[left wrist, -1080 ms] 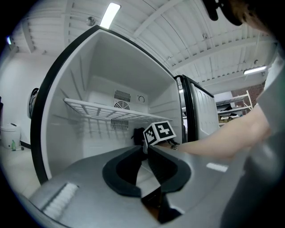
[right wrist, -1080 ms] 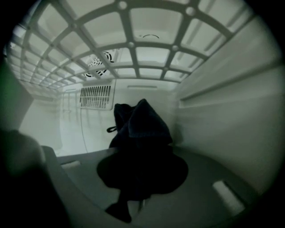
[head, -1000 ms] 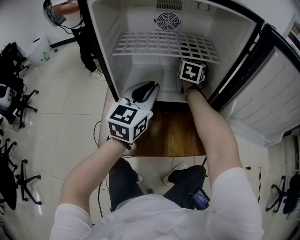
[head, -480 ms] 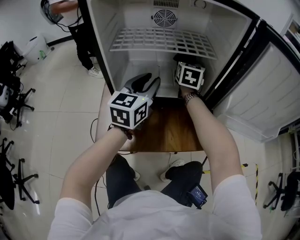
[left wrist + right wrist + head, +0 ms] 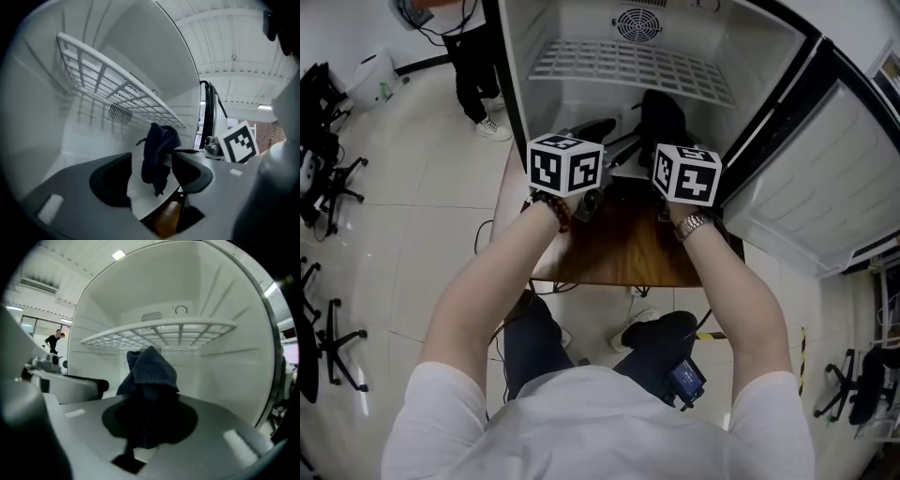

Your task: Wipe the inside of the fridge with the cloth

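While right gripper [image 5: 147, 404] clamps the limp, likely light dark-blue fabric cloth [image 5: 150, 369] mid-frame, left gripper [image 5: 152, 176] jaws have just opened around it; pinch any fold.

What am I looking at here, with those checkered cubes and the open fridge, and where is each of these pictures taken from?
There is no robot here. A person holds a two-jaw gripper in each hand, and the black-and-white cubes are parts of those grippers. The head view comes from a camera on the person's head, looking steeply down. The two gripper views come from cameras that ride on the grippers and look along their jaws. Both grippers face an open white fridge with a wire shelf; a wooden table shows in front of it. The right gripper is clamped on a dark blue cloth. The left gripper has just been opening its jaws; the cloth shows in the gap between them, but they do not press on it.
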The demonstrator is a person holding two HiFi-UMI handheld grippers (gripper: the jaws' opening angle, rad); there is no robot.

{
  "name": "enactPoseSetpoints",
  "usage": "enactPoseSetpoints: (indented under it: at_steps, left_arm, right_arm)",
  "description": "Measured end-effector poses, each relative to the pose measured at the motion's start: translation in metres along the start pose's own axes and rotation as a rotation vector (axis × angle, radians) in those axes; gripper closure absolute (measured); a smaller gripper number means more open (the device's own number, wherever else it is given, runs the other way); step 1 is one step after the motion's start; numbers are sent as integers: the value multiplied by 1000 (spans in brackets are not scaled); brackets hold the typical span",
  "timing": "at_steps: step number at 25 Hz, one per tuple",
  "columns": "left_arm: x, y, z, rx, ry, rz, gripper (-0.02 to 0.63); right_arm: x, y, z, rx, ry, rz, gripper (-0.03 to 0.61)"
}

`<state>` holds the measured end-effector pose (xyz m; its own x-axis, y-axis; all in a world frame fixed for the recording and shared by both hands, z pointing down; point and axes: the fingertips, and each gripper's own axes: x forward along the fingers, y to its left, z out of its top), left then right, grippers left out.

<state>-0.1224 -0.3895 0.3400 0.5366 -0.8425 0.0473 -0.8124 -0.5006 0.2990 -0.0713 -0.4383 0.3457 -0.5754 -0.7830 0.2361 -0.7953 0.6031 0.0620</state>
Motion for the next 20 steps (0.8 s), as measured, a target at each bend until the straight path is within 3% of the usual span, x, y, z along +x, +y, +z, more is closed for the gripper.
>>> enactPoseSetpoints:
  at_steps: [4, 12, 16, 20]
  left_arm:
    - [9, -3, 7, -58, -11, -107, 327]
    - [14, -22, 14, -85, -9, -272, 321]
    - [13, -32, 14, -135, -10, -344, 394]
    - [13, -40, 14, -131, 10, -368, 479]
  right_arm:
    - [-13, 21, 2, -9, 14, 104, 505]
    - [-33, 43, 2, -23, -5, 274, 505]
    - [-38, 46, 3, -30, -11, 318, 505]
    - [-43, 47, 2, -51, -11, 351, 503]
